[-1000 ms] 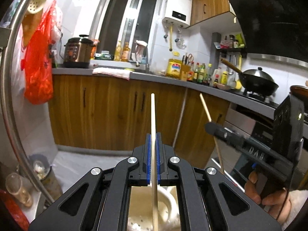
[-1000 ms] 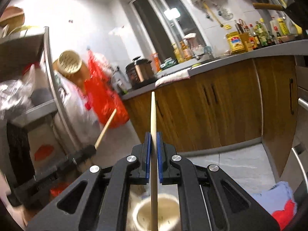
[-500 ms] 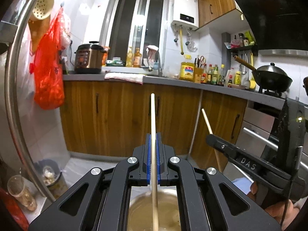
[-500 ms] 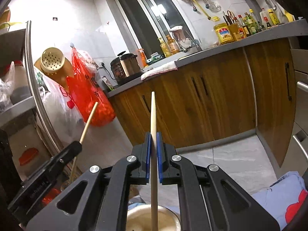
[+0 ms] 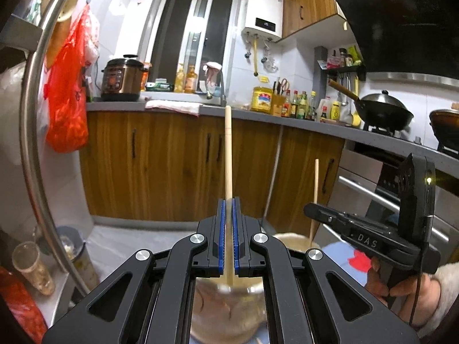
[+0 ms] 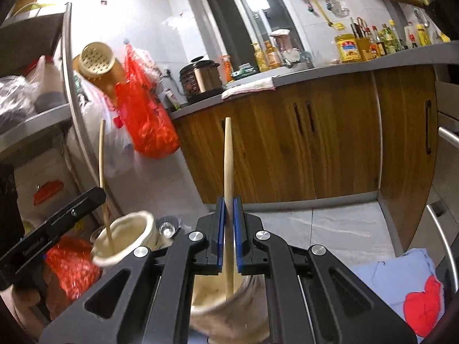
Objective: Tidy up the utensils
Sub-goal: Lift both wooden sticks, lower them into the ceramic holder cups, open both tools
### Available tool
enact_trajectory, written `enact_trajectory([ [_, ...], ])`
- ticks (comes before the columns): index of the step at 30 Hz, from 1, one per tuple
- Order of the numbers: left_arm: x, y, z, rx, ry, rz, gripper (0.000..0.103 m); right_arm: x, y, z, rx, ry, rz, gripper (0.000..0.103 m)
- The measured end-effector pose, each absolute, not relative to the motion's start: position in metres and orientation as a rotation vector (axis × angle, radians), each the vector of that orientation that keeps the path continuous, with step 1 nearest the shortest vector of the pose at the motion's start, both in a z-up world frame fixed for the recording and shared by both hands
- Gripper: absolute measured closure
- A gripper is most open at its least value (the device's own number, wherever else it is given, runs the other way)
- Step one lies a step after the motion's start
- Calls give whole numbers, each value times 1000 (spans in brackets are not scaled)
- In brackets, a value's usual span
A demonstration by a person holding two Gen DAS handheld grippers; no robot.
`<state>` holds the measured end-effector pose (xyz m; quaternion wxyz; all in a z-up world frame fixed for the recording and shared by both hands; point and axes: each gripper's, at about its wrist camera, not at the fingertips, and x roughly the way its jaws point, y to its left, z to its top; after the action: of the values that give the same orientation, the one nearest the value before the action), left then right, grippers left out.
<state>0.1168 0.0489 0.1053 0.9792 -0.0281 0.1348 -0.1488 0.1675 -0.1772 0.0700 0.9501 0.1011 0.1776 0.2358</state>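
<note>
Below the left gripper [image 5: 228,235], at 6 o'clock, a blurred cup [image 5: 229,309] hides the lower end of the chopstick [image 5: 228,154] it's clamped on. The right gripper [image 6: 228,232] likewise pinches a 2nd chopstick [image 6: 227,157] over a smeared cup [image 6: 229,312]; tip unclear. At 9 o'clock a cream cup [image 6: 126,238]; red bag [image 6: 146,117] at 11; cabinets [image 6: 330,137] beyond.

A home kitchen: wood cabinets [image 5: 178,166], wok [image 5: 384,114], rice cooker [image 5: 122,78], condiment bottles [image 5: 301,106].
</note>
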Motion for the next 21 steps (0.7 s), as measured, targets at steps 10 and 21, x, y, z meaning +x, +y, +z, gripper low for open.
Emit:
enact_trajectory([
  [10,115,39,92,22,334,-287,98,163,-174,67,165,434,508,97],
  [21,120,49,86,-2,358,-263,97,165,-164,69,151,445,500,96],
])
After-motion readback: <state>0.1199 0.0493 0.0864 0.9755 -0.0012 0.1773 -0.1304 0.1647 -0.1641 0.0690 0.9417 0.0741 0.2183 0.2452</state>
